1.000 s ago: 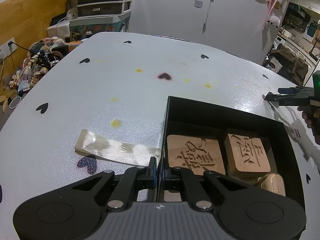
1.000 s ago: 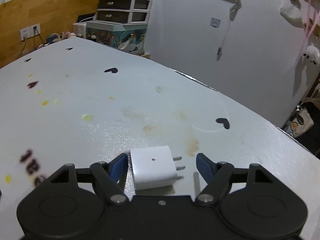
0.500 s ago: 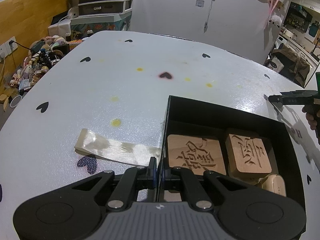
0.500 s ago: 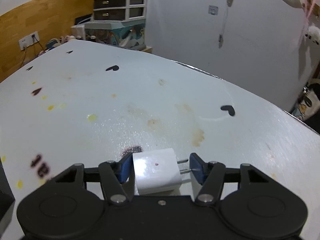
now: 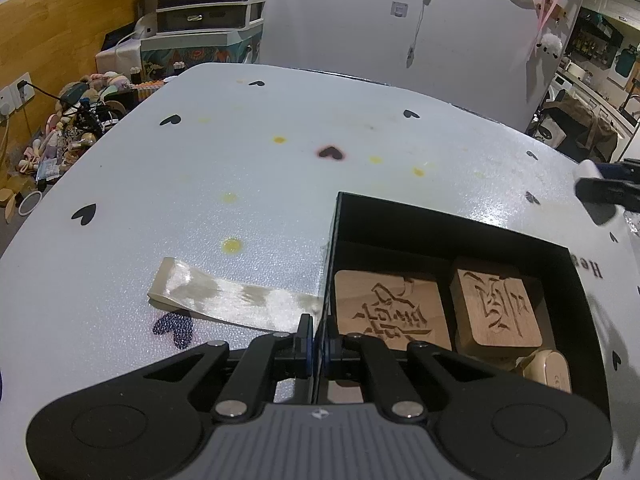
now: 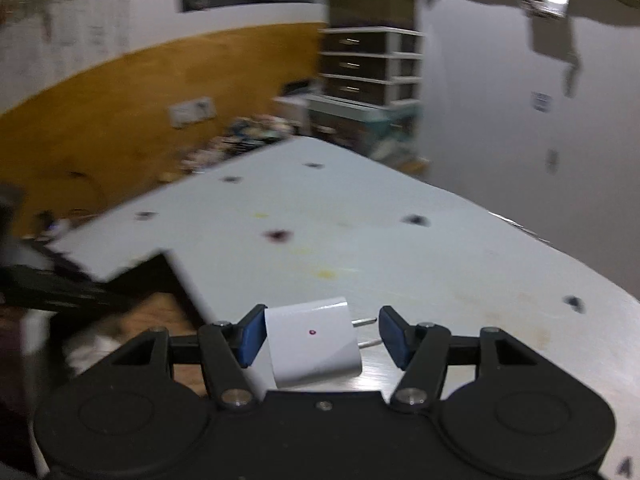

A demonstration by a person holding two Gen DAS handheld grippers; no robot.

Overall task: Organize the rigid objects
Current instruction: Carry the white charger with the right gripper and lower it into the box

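Observation:
My left gripper (image 5: 318, 340) is shut on the left wall of a black open box (image 5: 440, 232). Inside the box lie two carved wooden blocks (image 5: 390, 312) (image 5: 498, 312) and a cream case (image 5: 548, 368). My right gripper (image 6: 320, 332) is shut on a white charger plug (image 6: 314, 340), with the prongs against the right pad, and holds it in the air above the table. The box (image 6: 148, 276) shows blurred at the left of the right wrist view. In the left wrist view the right gripper (image 5: 608, 188) with the charger (image 5: 587, 169) hovers at the far right.
A glossy strip of tape (image 5: 228, 300) lies on the white table (image 5: 240, 160) just left of the box. A drawer unit (image 5: 200, 0) stands beyond the far edge. Clutter covers the floor (image 5: 68, 128) to the left.
The right gripper closed on the charger, lifted it off the table and swung left towards the box. The left gripper and the box stayed put.

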